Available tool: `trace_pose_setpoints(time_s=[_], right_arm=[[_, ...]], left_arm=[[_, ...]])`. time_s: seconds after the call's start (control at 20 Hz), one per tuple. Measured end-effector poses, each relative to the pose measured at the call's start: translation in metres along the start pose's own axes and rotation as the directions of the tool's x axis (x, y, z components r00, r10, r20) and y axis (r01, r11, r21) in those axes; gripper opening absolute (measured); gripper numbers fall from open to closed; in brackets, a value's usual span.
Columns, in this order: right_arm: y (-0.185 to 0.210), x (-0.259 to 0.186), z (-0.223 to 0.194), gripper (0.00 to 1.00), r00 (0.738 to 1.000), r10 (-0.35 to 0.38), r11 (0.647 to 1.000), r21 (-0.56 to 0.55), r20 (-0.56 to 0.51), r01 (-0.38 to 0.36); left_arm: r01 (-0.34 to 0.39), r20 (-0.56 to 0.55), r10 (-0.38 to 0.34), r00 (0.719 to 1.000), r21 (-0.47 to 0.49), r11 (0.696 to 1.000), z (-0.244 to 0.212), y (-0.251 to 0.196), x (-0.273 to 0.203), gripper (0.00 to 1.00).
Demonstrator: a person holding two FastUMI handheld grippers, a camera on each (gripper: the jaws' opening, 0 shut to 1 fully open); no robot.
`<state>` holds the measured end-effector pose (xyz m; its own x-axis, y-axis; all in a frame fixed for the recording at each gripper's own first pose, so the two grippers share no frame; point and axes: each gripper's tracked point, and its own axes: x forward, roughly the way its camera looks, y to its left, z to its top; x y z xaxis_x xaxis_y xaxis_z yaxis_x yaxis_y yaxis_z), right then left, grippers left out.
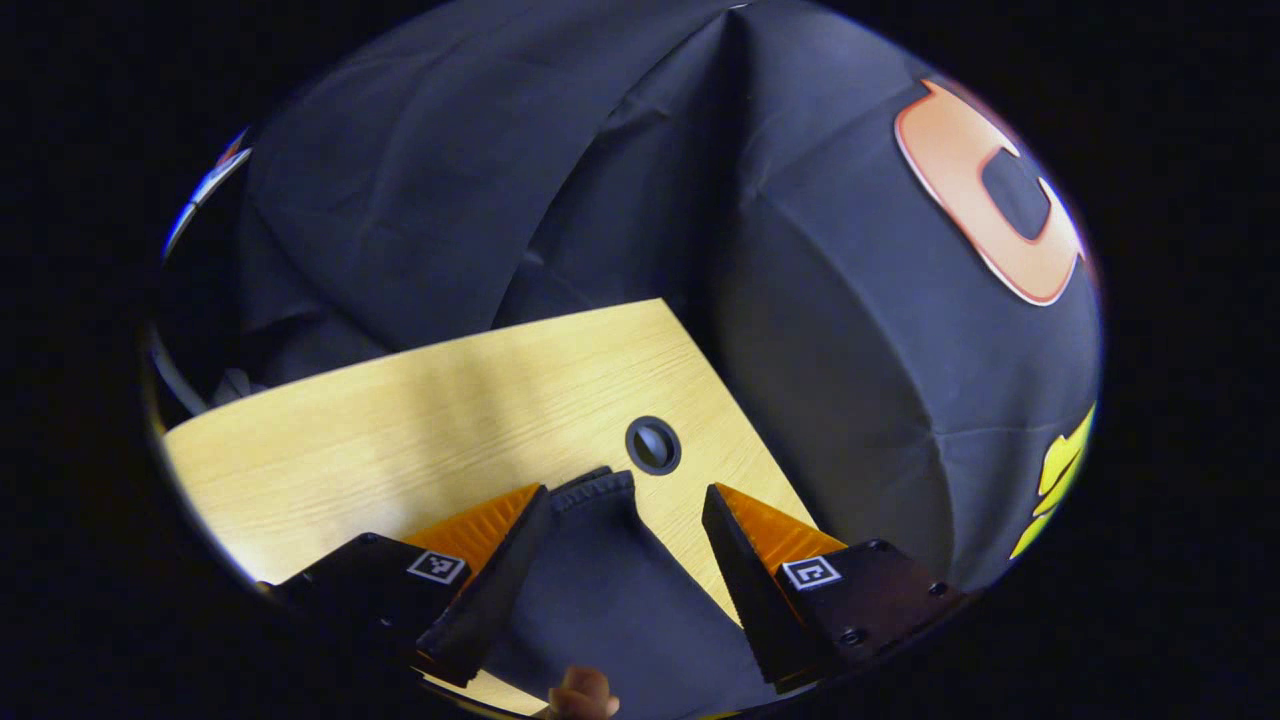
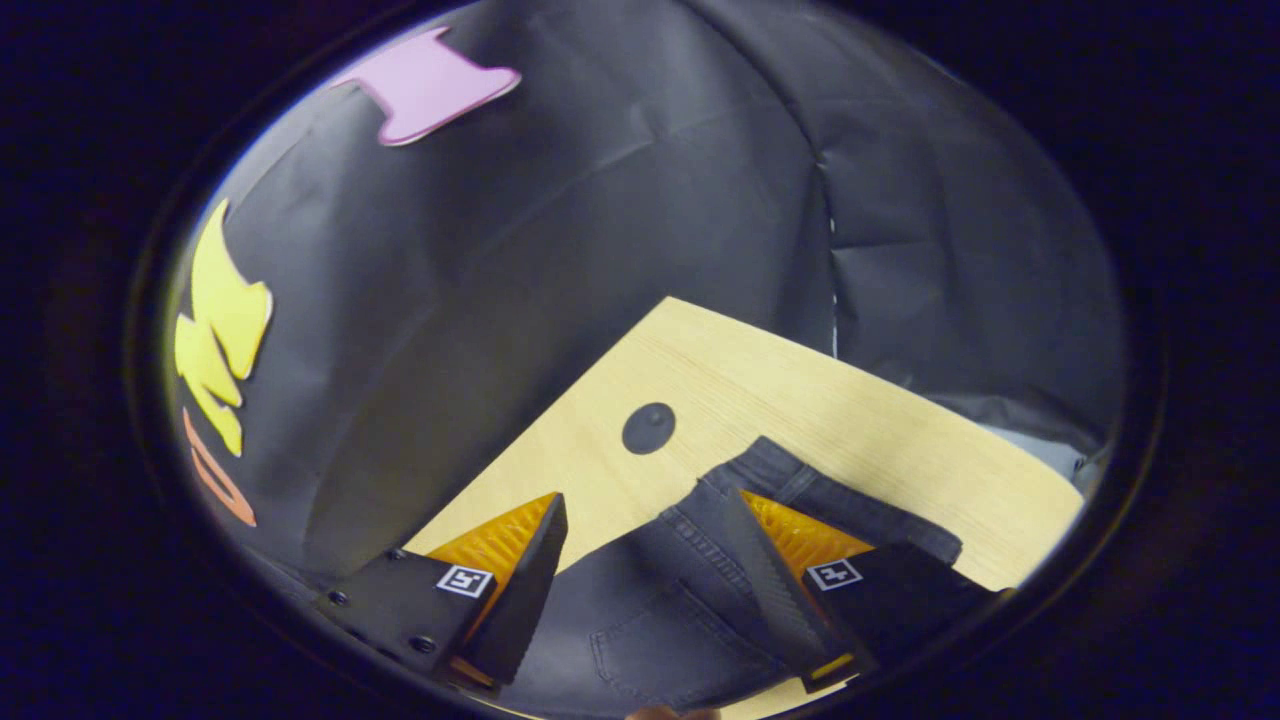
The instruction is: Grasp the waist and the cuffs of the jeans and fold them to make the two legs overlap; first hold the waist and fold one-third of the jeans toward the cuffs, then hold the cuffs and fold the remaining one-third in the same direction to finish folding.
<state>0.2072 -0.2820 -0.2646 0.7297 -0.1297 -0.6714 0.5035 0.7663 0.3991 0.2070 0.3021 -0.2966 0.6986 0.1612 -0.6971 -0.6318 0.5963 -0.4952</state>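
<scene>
Left gripper view, nearest first: a fingertip [image 1: 583,692] of my own hand showed at 6 o'clock, right at the bottom edge. My left gripper [image 1: 625,500] sat spread wide, nothing between the two fingers pressed. The jeans [image 1: 610,590] lay in the gap between them, dark cloth running up to a hemmed cuff end whose edge stopped at about 12 o'clock from the fingertips. Neither finger clearly touched the cloth; I could not tell about contact on the left one. Just past the cuff, toward 1 o'clock, was a round cable hole [image 1: 653,445] in the wooden table [image 1: 400,430]. Booth wall beyond.

Right gripper view: my right gripper [image 2: 645,515] was likewise released, fingers well apart. The jeans [image 2: 660,600] lay under and between them, a pocket at 6 o'clock, the waistband running out toward 2 o'clock behind the right finger. The cable hole [image 2: 648,428] sat at 12 o'clock, just beyond the cloth, on the table [image 2: 850,410]. Black wall behind.
</scene>
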Motion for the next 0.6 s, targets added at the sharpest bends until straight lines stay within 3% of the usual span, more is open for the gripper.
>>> trace_pose_setpoints(time_s=[0.25, 0.6], right_arm=[[0.040, -0.033, -0.001, 0.98, 0.996, 0.062, 0.982, -0.182, 0.065, -0.049], [0.103, -0.103, -0.020, 0.98, 0.970, 0.182, 0.899, -0.428, 0.164, -0.097]], left_arm=[[0.034, 0.071, -0.047, 0.996, 0.168, 0.985, 0.013, -0.013, -0.012, 0.99], [0.112, 0.184, -0.209, 0.960, 0.432, 0.895, 0.019, -0.039, -0.011, 0.98]])
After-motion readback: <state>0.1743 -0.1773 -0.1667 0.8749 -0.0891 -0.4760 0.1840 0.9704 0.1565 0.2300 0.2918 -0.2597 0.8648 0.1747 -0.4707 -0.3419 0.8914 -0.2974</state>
